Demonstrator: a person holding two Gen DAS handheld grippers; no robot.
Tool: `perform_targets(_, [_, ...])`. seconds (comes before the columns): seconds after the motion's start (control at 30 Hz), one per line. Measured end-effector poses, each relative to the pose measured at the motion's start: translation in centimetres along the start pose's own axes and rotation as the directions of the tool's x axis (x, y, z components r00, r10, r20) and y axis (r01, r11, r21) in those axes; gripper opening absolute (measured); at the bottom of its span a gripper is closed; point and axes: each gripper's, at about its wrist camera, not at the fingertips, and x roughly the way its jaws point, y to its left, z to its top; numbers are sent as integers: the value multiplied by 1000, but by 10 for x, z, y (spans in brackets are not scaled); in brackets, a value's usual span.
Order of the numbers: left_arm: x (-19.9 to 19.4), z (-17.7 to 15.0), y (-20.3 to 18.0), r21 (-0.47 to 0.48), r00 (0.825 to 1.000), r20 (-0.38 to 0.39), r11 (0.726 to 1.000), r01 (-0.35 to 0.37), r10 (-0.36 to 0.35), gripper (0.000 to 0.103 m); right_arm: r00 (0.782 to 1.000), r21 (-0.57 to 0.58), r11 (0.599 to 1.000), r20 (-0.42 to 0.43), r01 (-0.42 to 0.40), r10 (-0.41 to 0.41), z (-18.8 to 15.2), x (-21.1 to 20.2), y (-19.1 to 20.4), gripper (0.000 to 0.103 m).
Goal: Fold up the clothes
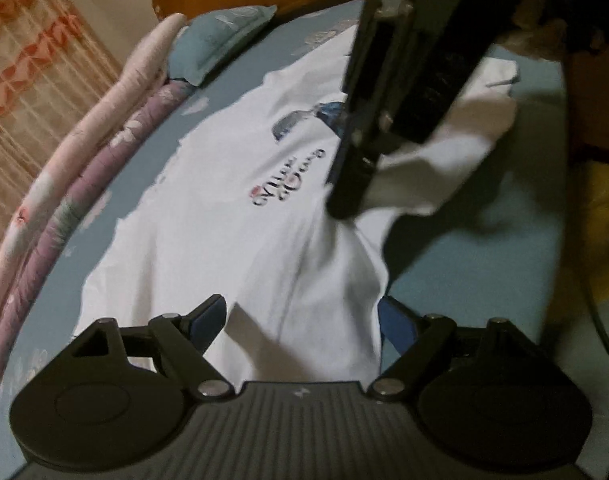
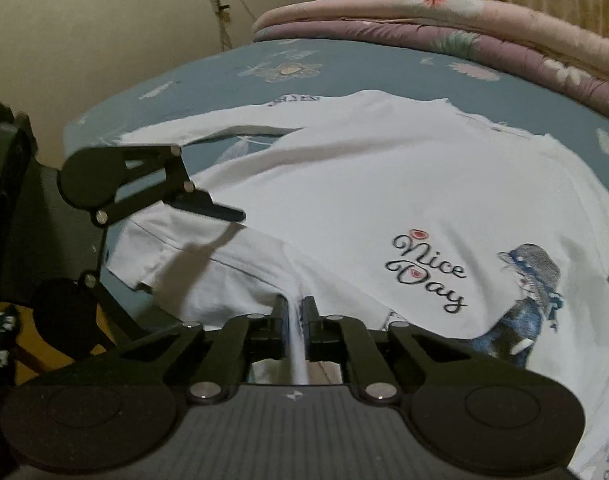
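The bed (image 2: 192,76) fills both views, its blue flowered sheet running right out to the edges, and along its far edge lies a rolled quilt (image 2: 484,36) in pink and purple with a blue pillow (image 1: 220,44) at one end of it. Spread front up across the middle of the bed is the white T-shirt (image 2: 384,184), with "Nice Day" (image 2: 428,276) in script on the chest and a blue picture of a figure in a hat (image 2: 532,300) beside the lettering. One sleeve reaches out flat towards the far edge of the bed; the other side of the shirt is drawn up into a ridge of cloth. That ridge runs straight into the right gripper (image 2: 293,312), whose jaws are pinched tight on a thin fold of the T-shirt, the white cloth passing between them and back towards the camera. In the left wrist view this same gripper comes in from the top, with the fabric lifted and hanging off its tip above the sheet. The left gripper (image 1: 300,320) hovers over the near part of the T-shirt close to the bed's near edge, its jaws spread wide, blue pads (image 1: 208,320) on either side of the cloth and not pressing it.
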Motion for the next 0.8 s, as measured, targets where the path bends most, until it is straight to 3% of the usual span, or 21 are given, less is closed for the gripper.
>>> perform_targets(0.03, [0,1,2,-14,1000,4,1000,2,-1,84,1000,-28,999,9,29,-29,-2,-2,5,23])
perform_targets(0.07, [0,1,4,-27,1000,8,1000,2,-1,84,998,-75,995,24,58,-57,-6,-5,13,41])
perform_targets(0.13, [-1,0,12,-65,1000,11,998,-6,6,84,994,-172,980,52,104,-96,-13,-9,30,61])
perform_targets(0.23, [0,0,23,-115,1000,13,993,8,-7,84,984,-315,933,45,176,-170,-26,0,53,65])
perform_targets(0.33, [-3,1,27,-144,1000,26,989,18,-15,83,950,-438,850,29,292,-312,-41,23,66,61])
perform_targets(0.4, [-10,1,25,-144,998,57,989,42,-34,83,938,-450,830,49,328,-344,-42,26,68,51])
perform_targets(0.43, [-14,2,23,-140,996,73,988,64,-54,83,928,-452,820,55,351,-368,-41,27,68,24])
perform_targets(0.47, [-16,3,19,-127,994,81,989,78,-68,83,923,-448,817,58,364,-380,-40,26,68,12])
perform_targets(0.53, [-16,7,9,-80,994,86,994,74,-67,83,927,-421,832,63,361,-370,-36,21,67,12])
perform_targets(0.67, [-2,15,-15,33,997,73,999,-12,10,83,931,-353,863,100,362,-350,-27,5,61,12])
perform_targets(0.8, [11,20,-28,87,985,81,983,-160,154,83,946,-281,904,108,323,-305,-19,-10,53,12])
